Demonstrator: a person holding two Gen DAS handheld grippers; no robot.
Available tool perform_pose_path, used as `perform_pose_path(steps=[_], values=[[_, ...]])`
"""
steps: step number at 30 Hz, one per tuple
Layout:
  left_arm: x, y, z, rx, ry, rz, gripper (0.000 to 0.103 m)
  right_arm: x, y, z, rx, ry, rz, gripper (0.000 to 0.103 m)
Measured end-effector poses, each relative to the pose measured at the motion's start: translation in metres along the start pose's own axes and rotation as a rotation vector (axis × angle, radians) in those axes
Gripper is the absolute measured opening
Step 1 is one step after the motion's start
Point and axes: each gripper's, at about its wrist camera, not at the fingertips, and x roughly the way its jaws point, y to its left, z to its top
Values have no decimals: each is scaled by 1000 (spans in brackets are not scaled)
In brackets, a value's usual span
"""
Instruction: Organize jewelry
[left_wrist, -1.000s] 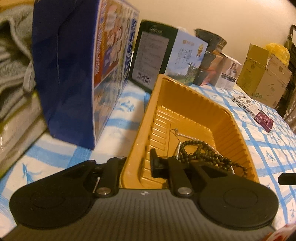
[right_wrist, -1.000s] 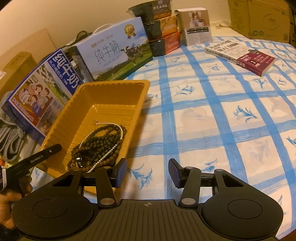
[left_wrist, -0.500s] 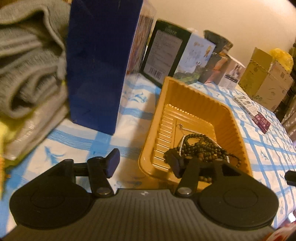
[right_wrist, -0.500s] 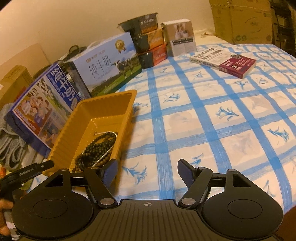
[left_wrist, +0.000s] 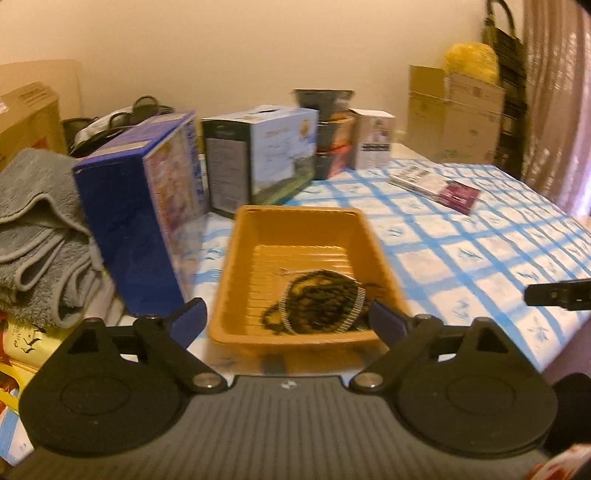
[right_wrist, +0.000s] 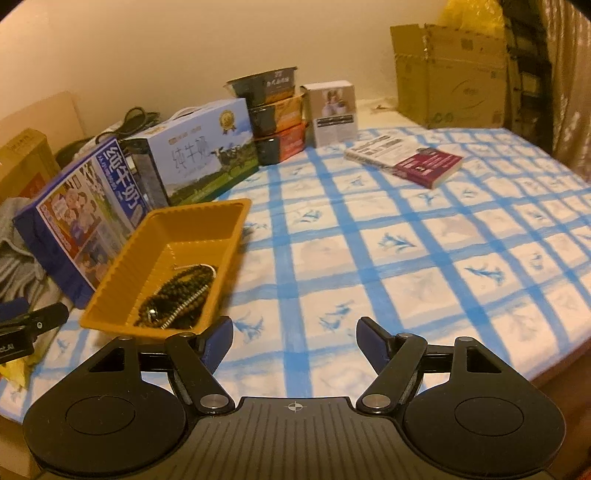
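Both the left claw (left_wrist: 288, 319) and right claw (right_wrist: 294, 341) hover spread and empty as the jewelry (left_wrist: 319, 301), seemingly tangled beads and chain, lies at the near end of the orange tray (left_wrist: 236, 258), where a grab could snag everything together.

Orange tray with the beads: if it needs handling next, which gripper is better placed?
Probably left. The left gripper faces the orange tray head-on, open fingers framing its near end. The right gripper points at bare cloth beside it.
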Motion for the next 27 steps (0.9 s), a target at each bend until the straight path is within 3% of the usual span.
perform_pose_path(steps=[5,10,14,27], values=[[-11,-27,-4,6,57,-55,95,-20,0,-12,-42,-17,-12,74],[-17,-36,-10,-61,125,-119,95,-32,-11,-20,25,18,47,74],[-19,-48,-17,-54,169,-138,94,-39,-17,-28,57,50,81,74],[-22,-76,-37,-11,215,-178,93,-49,-26,-60,52,87,45,74]])
